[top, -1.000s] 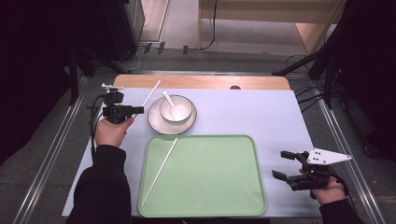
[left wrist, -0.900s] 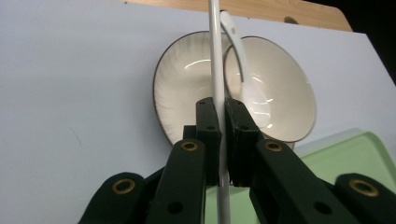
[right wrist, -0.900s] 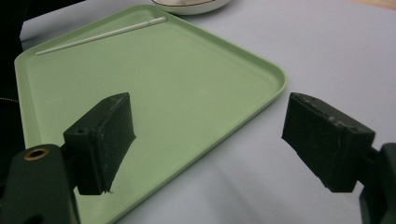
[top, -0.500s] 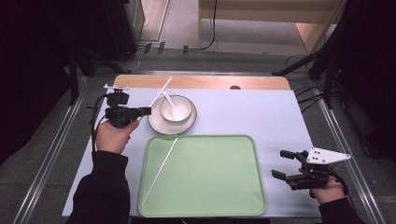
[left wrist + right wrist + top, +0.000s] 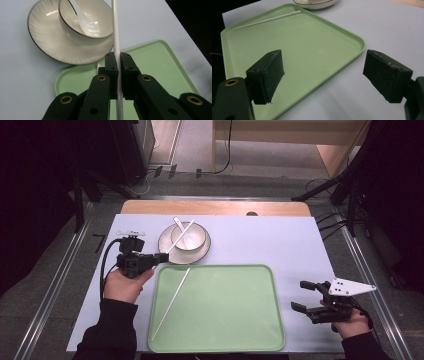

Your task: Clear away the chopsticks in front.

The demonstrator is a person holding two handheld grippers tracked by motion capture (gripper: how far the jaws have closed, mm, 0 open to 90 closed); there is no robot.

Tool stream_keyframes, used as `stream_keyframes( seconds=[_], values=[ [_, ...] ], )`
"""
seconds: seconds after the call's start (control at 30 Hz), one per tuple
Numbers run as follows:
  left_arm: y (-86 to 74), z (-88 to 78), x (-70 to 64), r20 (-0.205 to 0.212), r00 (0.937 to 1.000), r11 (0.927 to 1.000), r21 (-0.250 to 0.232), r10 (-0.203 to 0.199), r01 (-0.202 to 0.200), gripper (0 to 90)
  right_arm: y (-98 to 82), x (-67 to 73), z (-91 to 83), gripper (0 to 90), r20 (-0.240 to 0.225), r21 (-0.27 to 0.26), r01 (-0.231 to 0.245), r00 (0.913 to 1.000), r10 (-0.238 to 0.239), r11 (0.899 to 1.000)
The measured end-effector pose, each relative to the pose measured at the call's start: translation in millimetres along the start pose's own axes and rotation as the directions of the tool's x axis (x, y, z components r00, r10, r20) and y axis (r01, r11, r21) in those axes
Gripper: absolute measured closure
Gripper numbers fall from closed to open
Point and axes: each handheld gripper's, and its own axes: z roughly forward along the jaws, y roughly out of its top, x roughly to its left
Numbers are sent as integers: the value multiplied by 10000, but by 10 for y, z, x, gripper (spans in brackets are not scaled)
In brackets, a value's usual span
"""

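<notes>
My left gripper (image 5: 164,256) is shut on a white chopstick (image 5: 181,236), near its lower end; the stick slants up over the cream bowl (image 5: 192,237). In the left gripper view the pads (image 5: 111,71) pinch the chopstick (image 5: 115,30) just above the tray's corner. The bowl (image 5: 82,32) holds a white spoon (image 5: 83,21) and stands on a ribbed plate (image 5: 47,37). A second white chopstick (image 5: 171,301) lies in the left part of the green tray (image 5: 230,320). My right gripper (image 5: 298,295) rests open to the right of the tray, nothing between its jaws (image 5: 322,75).
A pale blue mat (image 5: 280,242) covers the table, with a wooden strip (image 5: 215,208) along its far edge. Dark stands and cables ring the table. In the right gripper view the tray (image 5: 317,47) and its chopstick (image 5: 267,19) lie just ahead.
My left gripper has carried the chopstick toward the near side and slightly right, from beside the plate to the tray's far-left corner. The right gripper has stayed where it was.
</notes>
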Motion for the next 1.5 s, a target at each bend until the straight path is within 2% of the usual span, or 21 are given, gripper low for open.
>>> stream_keyframes(
  seconds=[0.1,0.23,0.33,0.53,0.7,0.8,0.87,1.13,1.37,1.5],
  values=[
    [-88,-3,-73,186,9998,10000,-1,4,-4,862,4,2,0,175,11,14,65,10000,-65,10000],
    [-229,20,-203,262,9994,9995,175,245,-250,862,4,0,-1,175,18,6,43,10000,-43,10000],
    [-340,20,-262,364,9991,9995,206,219,-226,862,4,2,-9,174,45,-12,17,10000,-17,10000],
    [-566,10,-321,534,9985,9991,403,128,-150,861,4,2,-2,175,20,25,71,10000,-71,10000],
    [-735,29,-358,450,9990,9981,616,59,-86,861,5,5,-1,175,22,28,63,10000,-63,10000],
    [-817,63,-362,555,9985,9960,891,-34,-16,861,5,5,0,175,22,30,65,10000,-65,10000],
    [-865,90,-361,469,9989,9940,1093,20,-71,861,5,4,0,175,28,28,58,10000,-58,10000],
    [-997,210,-273,293,9990,9855,1673,-341,287,860,6,7,-1,175,1,18,51,10000,-51,10000],
    [-1027,360,-147,-187,9988,9721,2295,-455,486,859,4,-2,-12,175,12,-18,3,10000,-3,10000],
    [-1029,414,-123,-550,9975,9688,2410,-453,573,858,8,6,0,175,-10,37,68,10000,-68,10000]
  ],
)
